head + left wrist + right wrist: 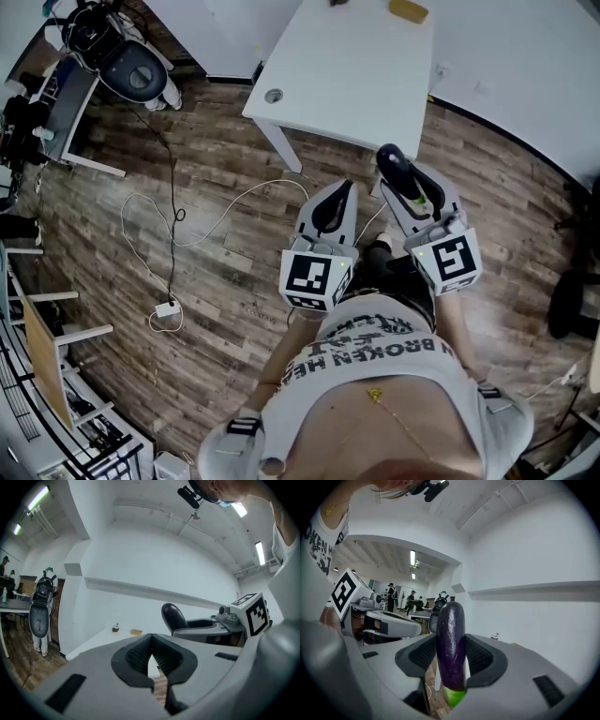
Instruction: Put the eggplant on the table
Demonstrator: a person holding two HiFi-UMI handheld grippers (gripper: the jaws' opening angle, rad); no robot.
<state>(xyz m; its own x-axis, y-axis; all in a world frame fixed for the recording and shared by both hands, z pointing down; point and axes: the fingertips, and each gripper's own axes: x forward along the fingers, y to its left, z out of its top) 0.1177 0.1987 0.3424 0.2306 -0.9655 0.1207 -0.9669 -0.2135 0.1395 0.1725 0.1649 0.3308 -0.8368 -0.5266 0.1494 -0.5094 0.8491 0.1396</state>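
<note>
Right gripper jaws wide, clamped on the dark purple, green-capped eggplant (upright, cap at the bottom). In the head view it sits centre-right, near the edge of the white rectangular table at upper centre. Left gripper jaws together, empty. Grey-brown wood-plank floor, white cable at left.

White adapter on wood-plank floor
</note>
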